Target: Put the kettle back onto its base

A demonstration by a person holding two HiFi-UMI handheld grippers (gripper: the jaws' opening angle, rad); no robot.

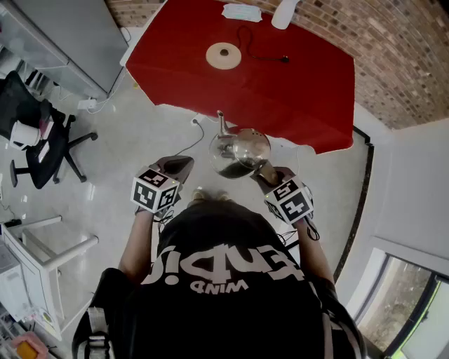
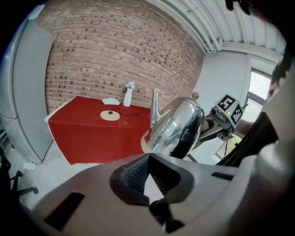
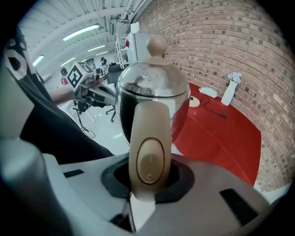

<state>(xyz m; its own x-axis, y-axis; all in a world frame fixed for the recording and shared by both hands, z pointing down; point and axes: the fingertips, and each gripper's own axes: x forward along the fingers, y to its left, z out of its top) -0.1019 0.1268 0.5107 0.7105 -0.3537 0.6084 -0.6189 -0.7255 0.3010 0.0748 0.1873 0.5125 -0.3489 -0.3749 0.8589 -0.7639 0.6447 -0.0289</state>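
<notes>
A shiny metal kettle (image 1: 240, 151) with a beige handle and a thin spout hangs in the air over the floor, short of the red table (image 1: 295, 84). My right gripper (image 1: 269, 174) is shut on the kettle's handle (image 3: 148, 156), with the switch facing the camera. The kettle (image 3: 152, 92) stands upright in the right gripper view. The round beige base (image 1: 224, 55) lies on the table with its black cord trailing right. My left gripper (image 1: 181, 165) hovers left of the kettle (image 2: 177, 126), its jaws shut on nothing. The base (image 2: 110, 116) shows far ahead of it.
A white vase (image 1: 284, 12) and a white cloth (image 1: 242, 12) sit at the table's far edge by the brick wall. A black office chair (image 1: 42, 147) and a white rack (image 1: 42, 259) stand on the left. A grey cabinet (image 1: 63, 35) is near the table's left corner.
</notes>
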